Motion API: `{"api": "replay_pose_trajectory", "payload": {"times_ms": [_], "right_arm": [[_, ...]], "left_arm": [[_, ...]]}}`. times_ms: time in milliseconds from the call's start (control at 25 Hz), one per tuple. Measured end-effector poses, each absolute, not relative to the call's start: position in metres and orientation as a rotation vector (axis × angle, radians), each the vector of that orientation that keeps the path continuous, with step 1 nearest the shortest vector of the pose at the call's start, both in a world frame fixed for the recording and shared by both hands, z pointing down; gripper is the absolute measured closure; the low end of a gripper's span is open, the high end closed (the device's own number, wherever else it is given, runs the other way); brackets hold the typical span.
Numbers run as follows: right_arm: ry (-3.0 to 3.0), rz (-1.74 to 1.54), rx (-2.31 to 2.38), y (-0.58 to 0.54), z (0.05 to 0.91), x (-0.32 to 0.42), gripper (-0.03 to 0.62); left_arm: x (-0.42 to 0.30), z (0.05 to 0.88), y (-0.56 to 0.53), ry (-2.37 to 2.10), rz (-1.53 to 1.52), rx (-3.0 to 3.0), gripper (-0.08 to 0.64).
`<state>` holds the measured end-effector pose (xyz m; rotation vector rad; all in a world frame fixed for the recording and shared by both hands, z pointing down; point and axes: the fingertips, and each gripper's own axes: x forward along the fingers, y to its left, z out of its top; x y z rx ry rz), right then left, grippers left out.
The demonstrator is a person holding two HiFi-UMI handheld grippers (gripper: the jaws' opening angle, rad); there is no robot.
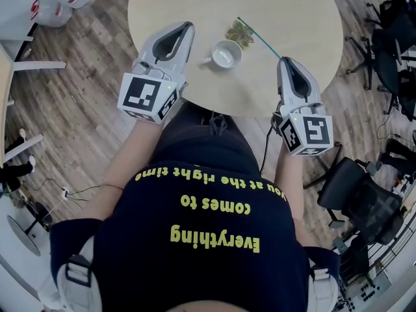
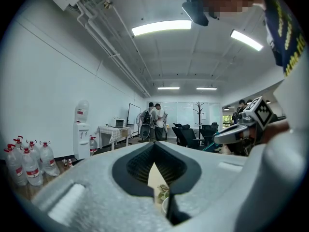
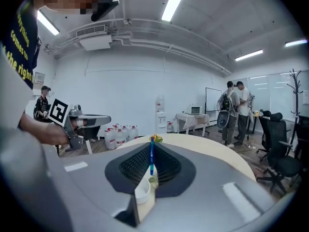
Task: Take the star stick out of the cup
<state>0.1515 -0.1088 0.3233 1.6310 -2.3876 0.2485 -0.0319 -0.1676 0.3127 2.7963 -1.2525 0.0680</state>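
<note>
Left gripper (image 1: 185, 31) shut on nothing, parked over the table's (image 1: 305, 5) near-left edge close to the cup (image 1: 226, 54), likely ready to steady it. Star stick (image 1: 260, 39) already clear of the cup, slanting above the near-right edge, its end pinched in the closed right gripper (image 1: 285, 62).

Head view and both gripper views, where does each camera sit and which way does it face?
Head view: on the person's head, facing steeply down at table, cup, left gripper, right gripper; shirt and forearms show.
Left gripper view: on that gripper, facing along its shut jaws into the room; right gripper shows.
Right gripper view: facing along jaws shut on the star stick; left gripper shows.
Shared: every view sees the table.
</note>
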Motion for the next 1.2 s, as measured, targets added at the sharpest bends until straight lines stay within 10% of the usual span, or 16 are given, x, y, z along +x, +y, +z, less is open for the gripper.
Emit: {"api": "replay_pose_trajectory", "payload": {"times_ms": [1200], "right_arm": [[-2.496,-0.045,1.836,-0.124,0.252,0.149,0.563]], "left_arm": [[-0.049,0.269,-0.172,-1.363,-0.019,2.817,0.558]]}}
